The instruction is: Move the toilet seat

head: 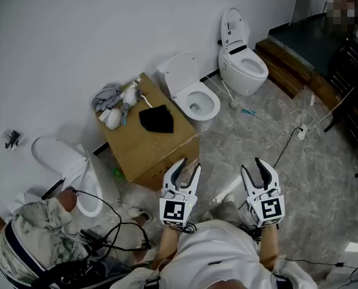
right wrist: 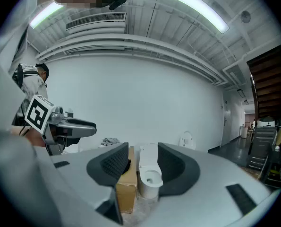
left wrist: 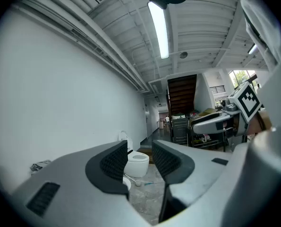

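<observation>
Left gripper [head: 189,165] and right gripper [head: 253,166] hover empty before the toilet [head: 194,98].

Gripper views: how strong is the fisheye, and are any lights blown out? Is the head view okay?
Left gripper view: heavy fisheye, black corners, ceiling strip light blown out. Right gripper view: same fisheye and dark corners, ceiling light glaring white. Head view: evenly lit, sharp, soft shadows, little distortion.

Bright ceiling tube [left wrist: 159,30] glare; fisheye edges dark; focus sharp.
</observation>
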A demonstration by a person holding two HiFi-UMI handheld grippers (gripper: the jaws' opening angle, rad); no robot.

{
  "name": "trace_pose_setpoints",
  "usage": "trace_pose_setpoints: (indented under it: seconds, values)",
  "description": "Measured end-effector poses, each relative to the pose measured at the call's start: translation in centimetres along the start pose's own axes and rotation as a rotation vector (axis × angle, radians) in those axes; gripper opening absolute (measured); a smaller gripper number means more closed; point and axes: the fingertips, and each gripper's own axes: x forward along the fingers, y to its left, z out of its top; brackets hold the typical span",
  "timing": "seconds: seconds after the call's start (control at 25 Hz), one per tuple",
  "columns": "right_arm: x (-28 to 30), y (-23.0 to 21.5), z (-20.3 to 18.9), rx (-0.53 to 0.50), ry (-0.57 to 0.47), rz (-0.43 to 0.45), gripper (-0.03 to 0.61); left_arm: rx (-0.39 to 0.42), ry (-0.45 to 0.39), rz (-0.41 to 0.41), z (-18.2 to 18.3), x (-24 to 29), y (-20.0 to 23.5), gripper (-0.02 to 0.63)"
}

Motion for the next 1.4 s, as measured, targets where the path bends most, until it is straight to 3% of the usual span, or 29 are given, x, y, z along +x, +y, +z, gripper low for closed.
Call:
trace_pose_setpoints:
  seconds: [0.36,0.52,1.4]
  values:
    - [3.4,-1.7,0.3,0.016,-0.025,0.012,0.192,-0.009,-0.036,0.014,0.3,3.6,1.2,0.163]
    - [5.7,-3.2,-0.3,0.023,-0.027,0.028,0.192,0.022,0.007,0.027,-0.6,5.7,2.3,0.163]
    - [20.8,-16.9,-0.9,0.056,0.013,0.173,0.192,0.009,0.087,0.153,-0.7,23.8,6.0,0.163]
